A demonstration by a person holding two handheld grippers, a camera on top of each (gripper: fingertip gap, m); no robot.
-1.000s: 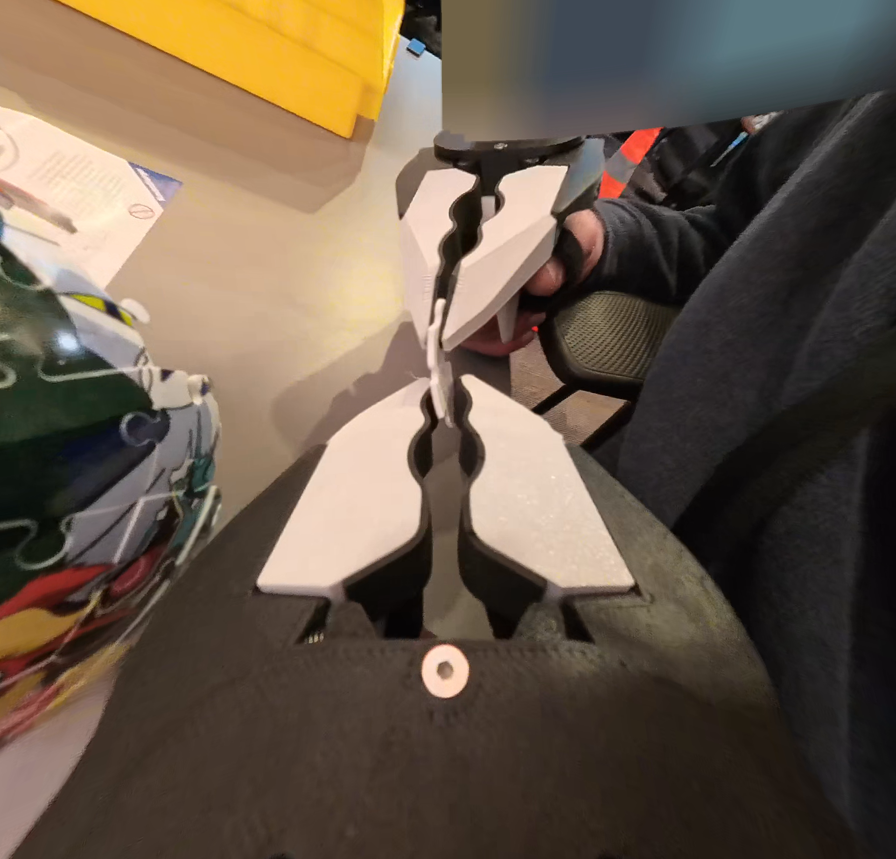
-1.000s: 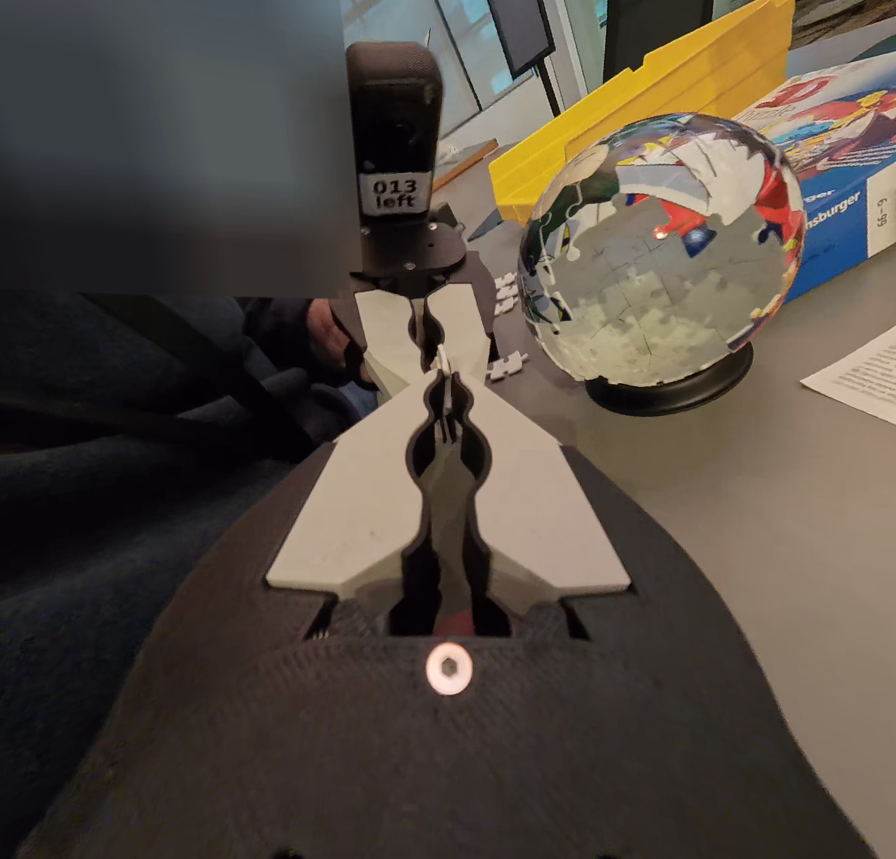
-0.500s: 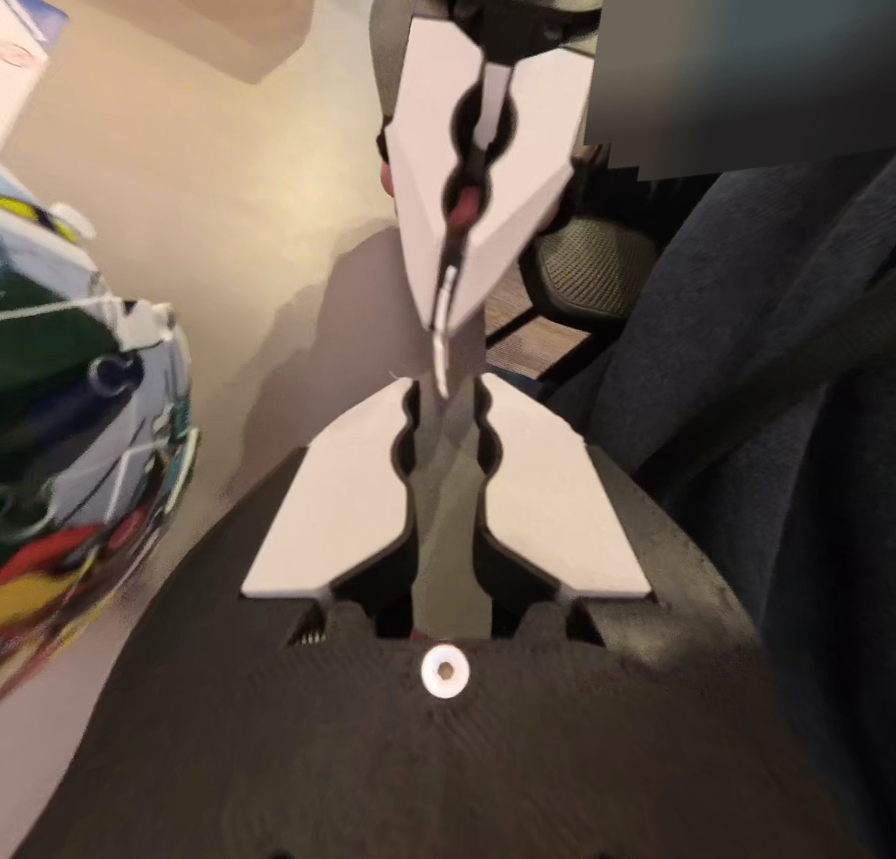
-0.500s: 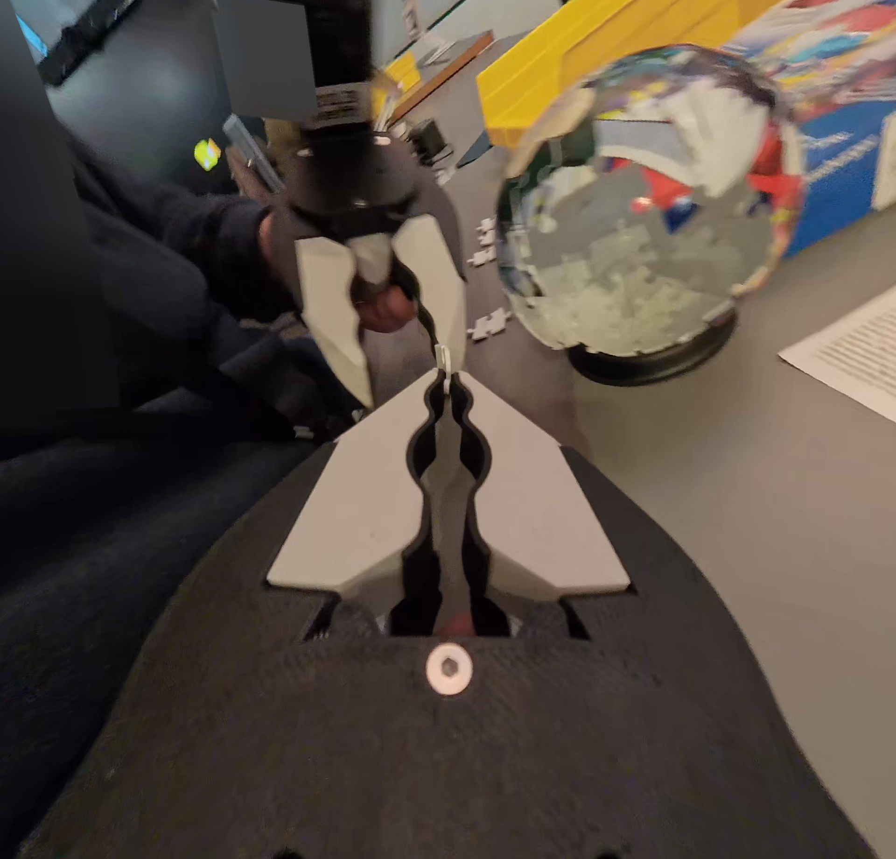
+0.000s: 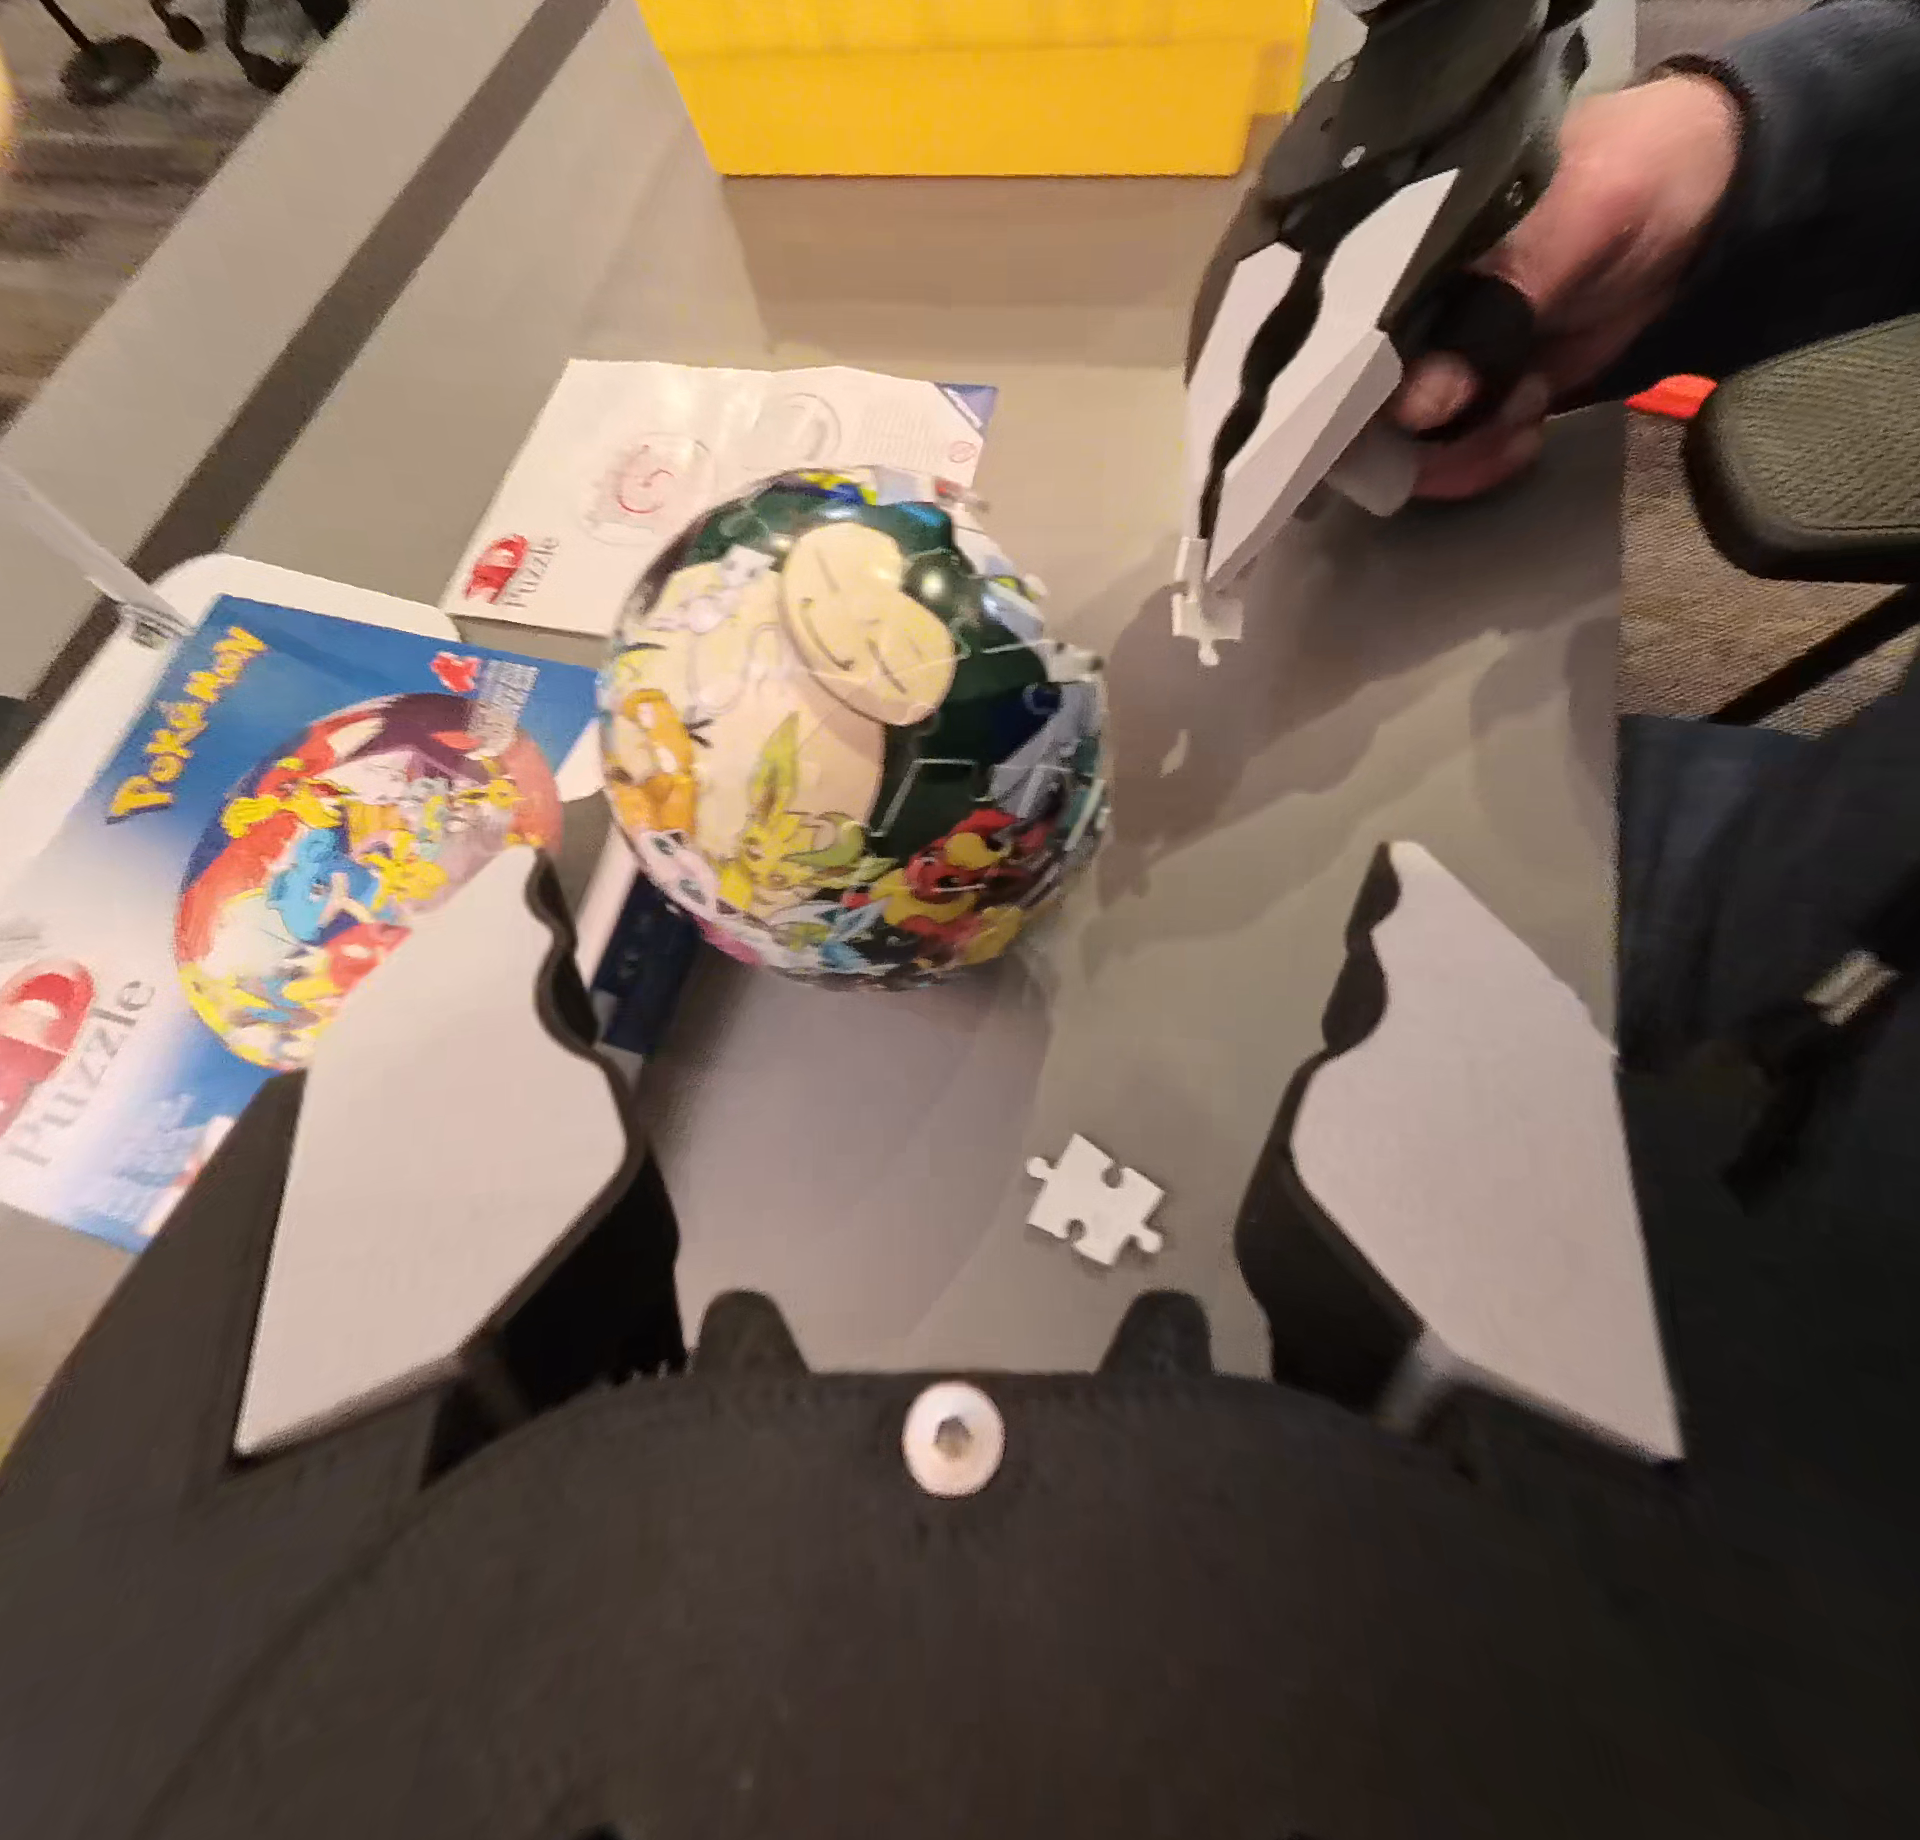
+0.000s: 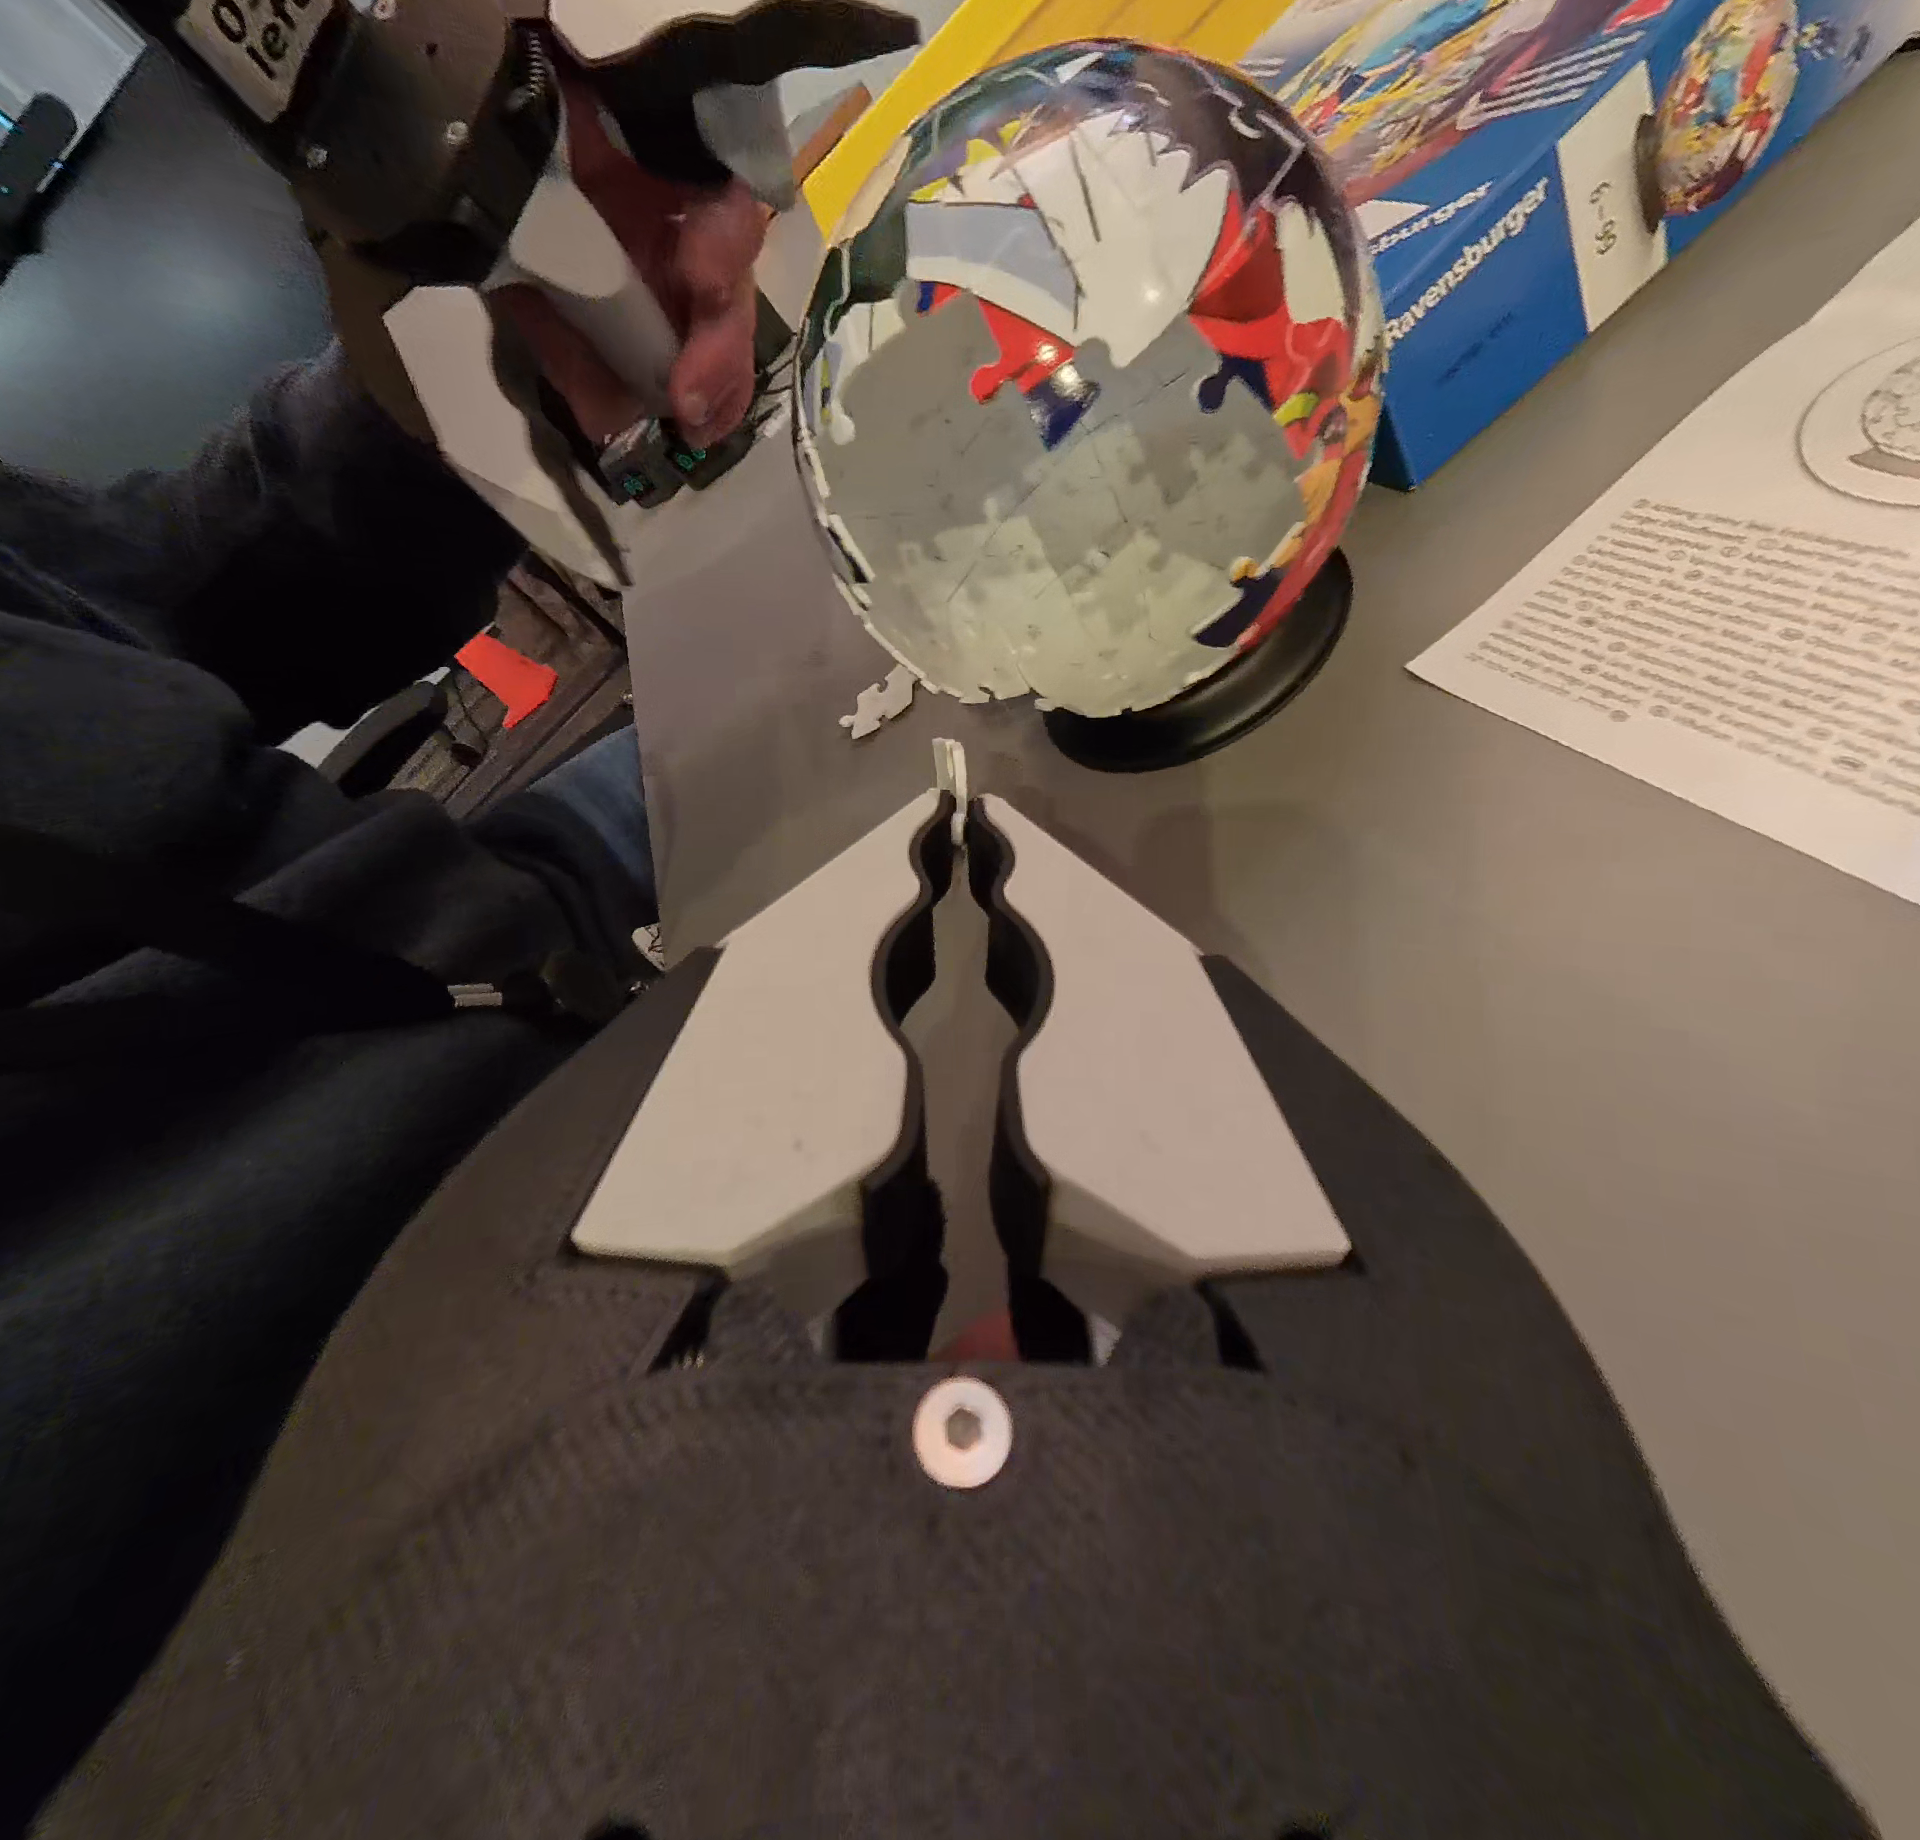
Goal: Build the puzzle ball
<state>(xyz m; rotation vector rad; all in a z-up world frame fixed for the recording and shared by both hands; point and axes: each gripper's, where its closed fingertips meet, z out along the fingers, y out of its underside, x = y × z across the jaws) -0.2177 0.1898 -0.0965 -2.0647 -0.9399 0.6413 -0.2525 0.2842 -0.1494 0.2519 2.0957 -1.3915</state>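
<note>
Piece (image 6: 951, 764) edge-on between right fingers' (image 6: 831, 1042) tips

The right gripper (image 6: 958, 803) pinches a white puzzle piece (image 6: 948, 764) near the puzzle ball (image 6: 1081, 388).

Print on box (image 5: 260, 855), sheet (image 5: 717, 481), tool tags

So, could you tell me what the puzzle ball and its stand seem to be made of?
Puzzle ball: probably rigid plastic pieces, glossy printed outsides catching highlights, plain matte pale insides showing through the gap. Stand: seemingly smooth black plastic with a slight sheen; the pictures leave it open.
</note>
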